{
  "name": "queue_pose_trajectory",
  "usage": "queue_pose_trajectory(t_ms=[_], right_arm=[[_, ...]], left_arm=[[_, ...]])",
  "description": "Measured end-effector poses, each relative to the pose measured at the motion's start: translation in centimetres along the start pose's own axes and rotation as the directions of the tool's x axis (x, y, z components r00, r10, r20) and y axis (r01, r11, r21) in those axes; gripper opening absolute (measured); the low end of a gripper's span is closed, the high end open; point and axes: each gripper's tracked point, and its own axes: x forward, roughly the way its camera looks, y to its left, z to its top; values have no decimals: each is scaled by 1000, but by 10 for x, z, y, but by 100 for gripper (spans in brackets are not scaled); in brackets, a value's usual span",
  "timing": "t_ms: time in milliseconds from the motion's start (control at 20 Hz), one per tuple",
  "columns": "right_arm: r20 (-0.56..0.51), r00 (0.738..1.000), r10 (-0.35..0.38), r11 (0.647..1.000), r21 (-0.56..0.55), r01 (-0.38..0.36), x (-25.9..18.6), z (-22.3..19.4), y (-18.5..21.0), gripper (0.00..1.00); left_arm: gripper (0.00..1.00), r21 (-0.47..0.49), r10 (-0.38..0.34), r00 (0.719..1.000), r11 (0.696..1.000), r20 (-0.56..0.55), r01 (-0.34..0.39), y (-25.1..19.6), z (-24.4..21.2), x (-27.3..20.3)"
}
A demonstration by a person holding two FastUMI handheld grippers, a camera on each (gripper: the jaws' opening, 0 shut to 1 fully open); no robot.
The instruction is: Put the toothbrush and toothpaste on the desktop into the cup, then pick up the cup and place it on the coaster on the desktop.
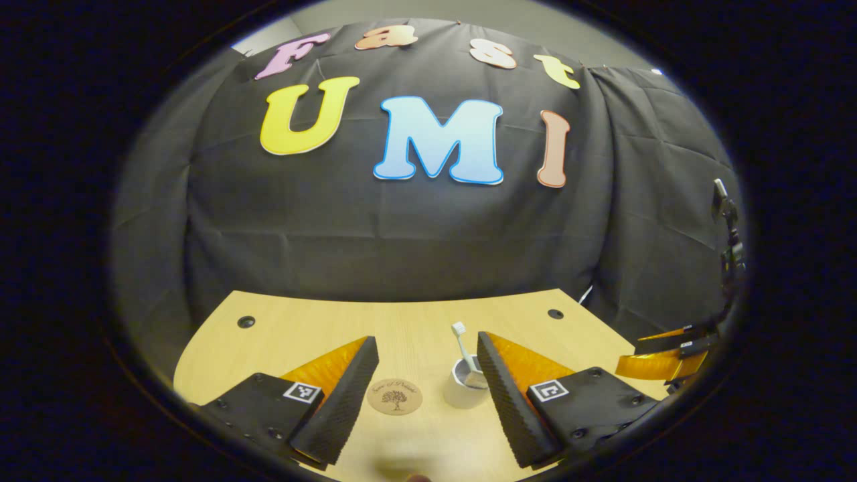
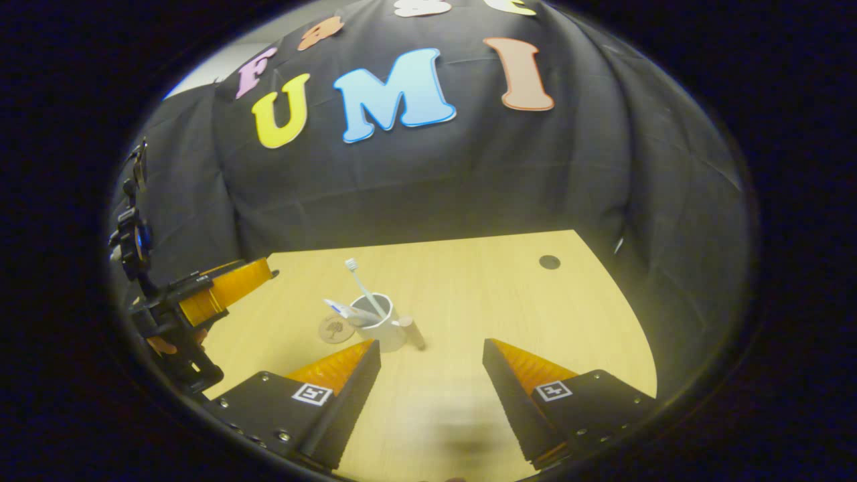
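A white cup stands on the wooden desktop, just right of a round cork coaster with a tree print. A white toothbrush leans upright in the cup. My left gripper hangs open above the desk, with the coaster and the cup between its fingers. In the right gripper view the cup holds the toothbrush and a toothpaste tube that pokes out to the left, with the coaster beside it. My right gripper is open and empty, nearer than the cup.
The desktop has dark cable holes near its curved far edge, and black cloth hangs behind it. The right gripper shows at the far right of the left gripper view. The left gripper shows at the left of the right gripper view.
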Motion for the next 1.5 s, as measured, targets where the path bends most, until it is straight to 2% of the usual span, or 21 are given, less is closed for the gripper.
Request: queue_pose_trajectory(t_ms=[50, 150, 250, 400, 600, 750, 800, 1100, 1250, 1400, 1500], right_arm=[[-11, 1000, 18, 999, -30, -19, 1, -1, 4, 94], [-49, 997, 57, 994, -94, -61, 4, -4, 11, 94], [-77, 995, 63, 977, -198, -77, 9, -7, 14, 97], [-113, 990, 81, 932, -344, -115, 13, -8, 24, 98], [-202, 969, 141, 877, -428, -217, 25, -8, 39, 96], [-280, 948, 153, 836, -474, -275, 43, -7, 44, 96], [-303, 942, 145, 824, -490, -285, 51, -5, 40, 96], [-405, 904, 136, 756, -547, -359, 90, 0, 37, 96], [-453, 884, 119, 731, -563, -386, 107, -10, 34, 95], [-465, 879, 107, 724, -570, -389, 125, -12, 32, 95], [-463, 881, 97, 720, -579, -383, 137, -9, 29, 94]], left_arm=[[94, -14, 3, 1000, 1000, 4, -3, 2, 1, -10], [97, -26, 21, 1000, 999, 11, -20, 9, 1, -27], [94, -30, 31, 999, 999, 12, -30, 14, 1, -43], [94, -29, 39, 999, 999, 16, -39, 21, -2, -71], [97, -37, 52, 999, 998, 13, -51, 30, -4, -97], [97, -58, 71, 997, 996, 15, -70, 38, -6, -117], [94, -67, 79, 997, 995, 18, -78, 41, -7, -122], [97, -101, 165, 986, 981, 1, -164, 73, -19, -166], [94, -137, 201, 979, 970, -9, -201, 87, -27, -186], [97, -163, 222, 975, 961, -14, -221, 91, -32, -200], [94, -168, 227, 974, 959, -21, -227, 91, -34, -208]])
